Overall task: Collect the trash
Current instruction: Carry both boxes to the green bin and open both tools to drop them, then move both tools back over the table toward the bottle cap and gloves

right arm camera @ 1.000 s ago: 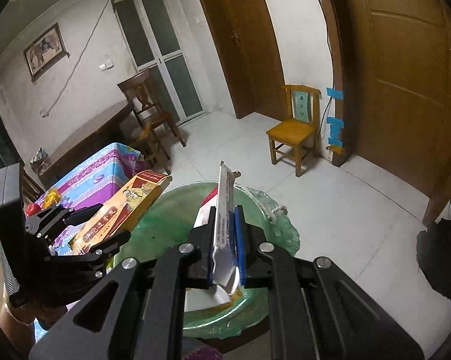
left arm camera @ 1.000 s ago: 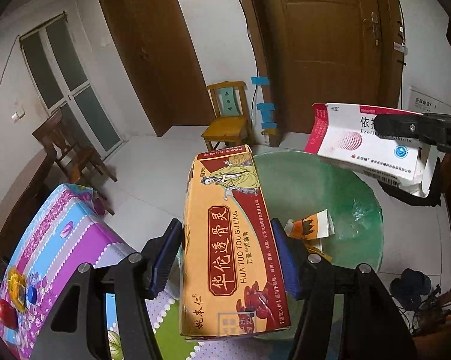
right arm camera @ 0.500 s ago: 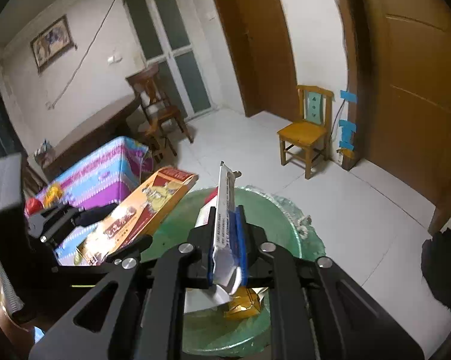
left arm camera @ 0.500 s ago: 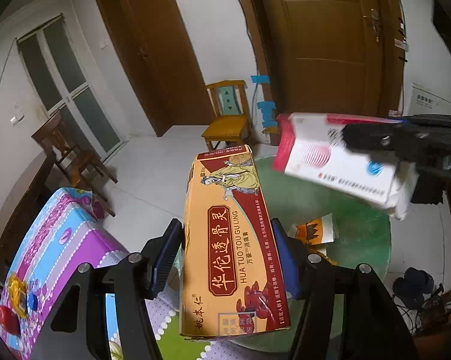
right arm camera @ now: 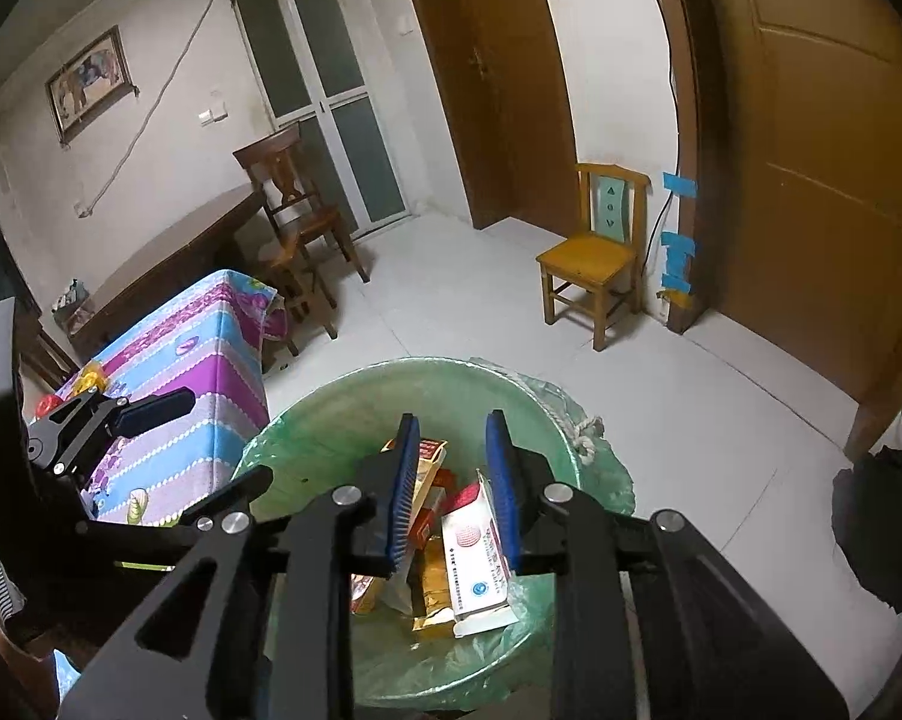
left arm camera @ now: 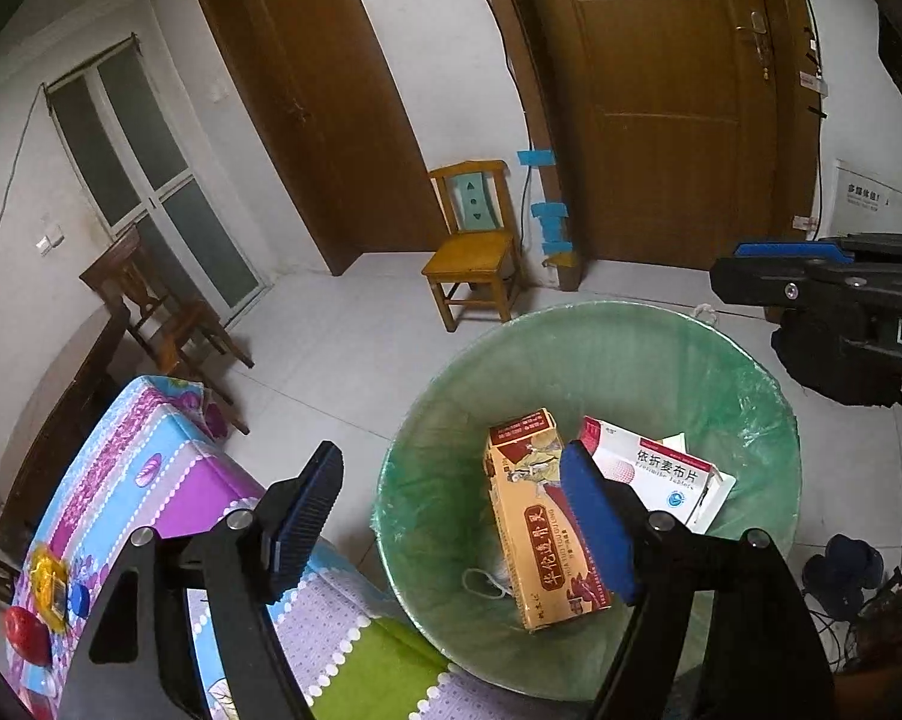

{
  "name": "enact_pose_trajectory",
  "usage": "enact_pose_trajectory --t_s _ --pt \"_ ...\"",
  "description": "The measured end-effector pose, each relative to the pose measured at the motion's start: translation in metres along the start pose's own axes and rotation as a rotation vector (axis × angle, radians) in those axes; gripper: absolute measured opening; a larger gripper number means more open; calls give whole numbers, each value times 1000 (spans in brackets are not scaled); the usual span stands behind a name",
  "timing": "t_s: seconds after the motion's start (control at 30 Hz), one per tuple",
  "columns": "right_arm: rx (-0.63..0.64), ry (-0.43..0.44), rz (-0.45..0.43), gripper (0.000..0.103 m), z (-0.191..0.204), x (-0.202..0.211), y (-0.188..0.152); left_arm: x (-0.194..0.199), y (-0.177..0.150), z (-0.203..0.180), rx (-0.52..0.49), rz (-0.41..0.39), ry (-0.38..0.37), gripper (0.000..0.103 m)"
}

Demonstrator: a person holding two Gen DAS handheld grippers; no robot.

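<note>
A bin lined with a green bag stands on the floor beside the table; it also shows in the right wrist view. Inside lie an orange and red medicine box and a white and red medicine box. In the right wrist view the white box rests among other wrappers, with the orange box behind the left finger. My left gripper is open and empty above the bin's near rim. My right gripper is open and empty over the bin; it also shows in the left wrist view.
A table with a colourful purple and blue cloth holds small toys at the left. A yellow wooden chair stands by brown doors. A dark wooden chair and table are at the far left. A dark bundle lies on the floor at right.
Both grippers opened. The orange box fell from the left gripper and the white box fell from the right gripper; both now lie in the bin.
</note>
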State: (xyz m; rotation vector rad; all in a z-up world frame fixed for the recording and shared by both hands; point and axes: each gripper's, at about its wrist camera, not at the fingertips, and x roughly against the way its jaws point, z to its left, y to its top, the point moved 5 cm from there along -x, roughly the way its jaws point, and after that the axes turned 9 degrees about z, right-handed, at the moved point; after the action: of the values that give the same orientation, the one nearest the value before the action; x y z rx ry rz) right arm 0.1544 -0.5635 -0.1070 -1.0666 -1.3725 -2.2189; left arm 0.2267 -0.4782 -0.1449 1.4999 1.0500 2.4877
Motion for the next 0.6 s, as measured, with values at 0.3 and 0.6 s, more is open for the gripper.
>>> enact_pose_trajectory --t_s 0.3,0.6 --pt "25 0 -32 22 11 12 -1 15 -4 6 20 -27 38 76" --pt "57 41 -99 22 41 17 -8 31 -31 39 138 -12 45 76"
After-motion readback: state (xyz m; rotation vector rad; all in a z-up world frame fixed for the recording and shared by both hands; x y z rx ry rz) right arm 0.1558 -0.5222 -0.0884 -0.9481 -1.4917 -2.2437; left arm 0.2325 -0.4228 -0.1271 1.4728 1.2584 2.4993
